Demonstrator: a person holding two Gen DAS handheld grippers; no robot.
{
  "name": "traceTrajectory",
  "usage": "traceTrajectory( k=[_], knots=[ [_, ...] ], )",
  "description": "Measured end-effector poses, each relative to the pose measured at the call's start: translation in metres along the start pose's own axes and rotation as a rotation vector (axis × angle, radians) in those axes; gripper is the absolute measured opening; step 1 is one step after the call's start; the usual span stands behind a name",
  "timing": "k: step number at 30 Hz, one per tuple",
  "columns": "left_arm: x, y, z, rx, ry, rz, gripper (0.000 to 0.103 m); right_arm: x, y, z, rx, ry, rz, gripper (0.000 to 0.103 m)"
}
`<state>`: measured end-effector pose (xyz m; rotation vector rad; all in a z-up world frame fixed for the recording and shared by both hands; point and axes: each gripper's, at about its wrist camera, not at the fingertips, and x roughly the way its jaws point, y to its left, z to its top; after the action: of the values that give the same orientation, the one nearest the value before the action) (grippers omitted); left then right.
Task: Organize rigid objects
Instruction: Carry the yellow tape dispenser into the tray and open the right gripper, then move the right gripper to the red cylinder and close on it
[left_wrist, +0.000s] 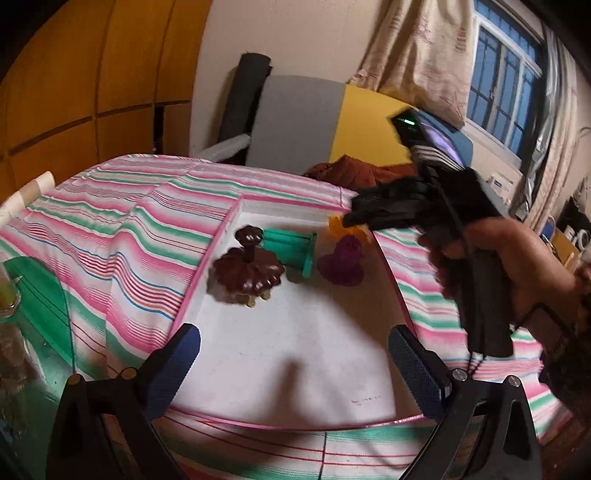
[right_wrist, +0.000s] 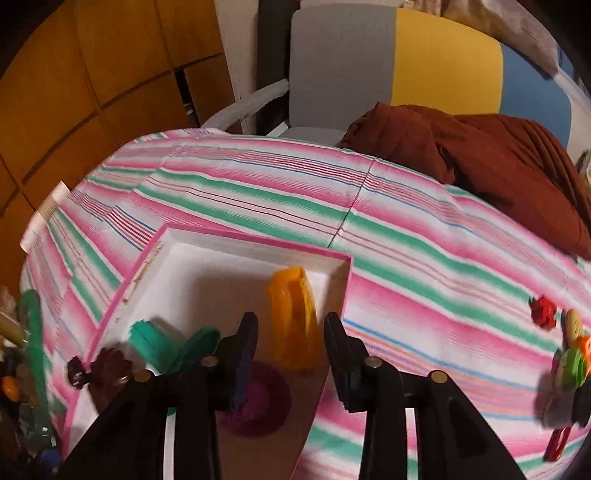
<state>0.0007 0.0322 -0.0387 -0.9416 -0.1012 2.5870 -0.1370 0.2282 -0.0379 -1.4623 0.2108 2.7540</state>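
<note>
A white tray with a pink rim (left_wrist: 207, 254) (right_wrist: 255, 242) lies on a striped cloth. In it are a brown flower-shaped piece (left_wrist: 245, 275) (right_wrist: 107, 369), a teal spool-shaped piece (left_wrist: 291, 247) (right_wrist: 162, 345), a purple piece (left_wrist: 341, 264) (right_wrist: 258, 402) and an orange piece (left_wrist: 338, 225) (right_wrist: 293, 317). My left gripper (left_wrist: 295, 363) is open and empty above the tray's near end. My right gripper (right_wrist: 291, 345) is open, with the orange piece between and just beyond its fingertips; whether it touches is unclear. The right gripper shows in the left wrist view (left_wrist: 347, 219) over the tray's far right corner.
More small coloured pieces (right_wrist: 569, 354) lie on the cloth at the right, among them a red one (right_wrist: 543, 310). A brown-red cloth heap (right_wrist: 480, 162) sits at the back right. A grey, yellow and blue chair (right_wrist: 395, 62) stands behind the table. Clutter (right_wrist: 22, 369) sits at the left edge.
</note>
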Motion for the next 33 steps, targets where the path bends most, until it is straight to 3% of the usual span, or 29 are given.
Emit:
traceTrajectory(
  k=[4,11,26,33],
  knots=[
    [0.000,0.003,0.000,-0.027,-0.001,0.011,0.103,-0.025,-0.011,-0.019,0.046,-0.053,0.024,0.037],
    [-0.003,-0.004,-0.002,-0.044,0.009,0.007,0.103,-0.048,-0.028,-0.049,0.064,-0.067,-0.031,0.038],
    [-0.010,-0.055,-0.014,0.090,0.028,-0.040,0.103,-0.060,-0.066,-0.115,0.124,0.005,-0.070,0.038],
    [-0.011,-0.076,-0.019,0.147,0.042,-0.058,0.103,-0.074,-0.096,-0.141,0.142,0.029,-0.139,0.038]
  ],
)
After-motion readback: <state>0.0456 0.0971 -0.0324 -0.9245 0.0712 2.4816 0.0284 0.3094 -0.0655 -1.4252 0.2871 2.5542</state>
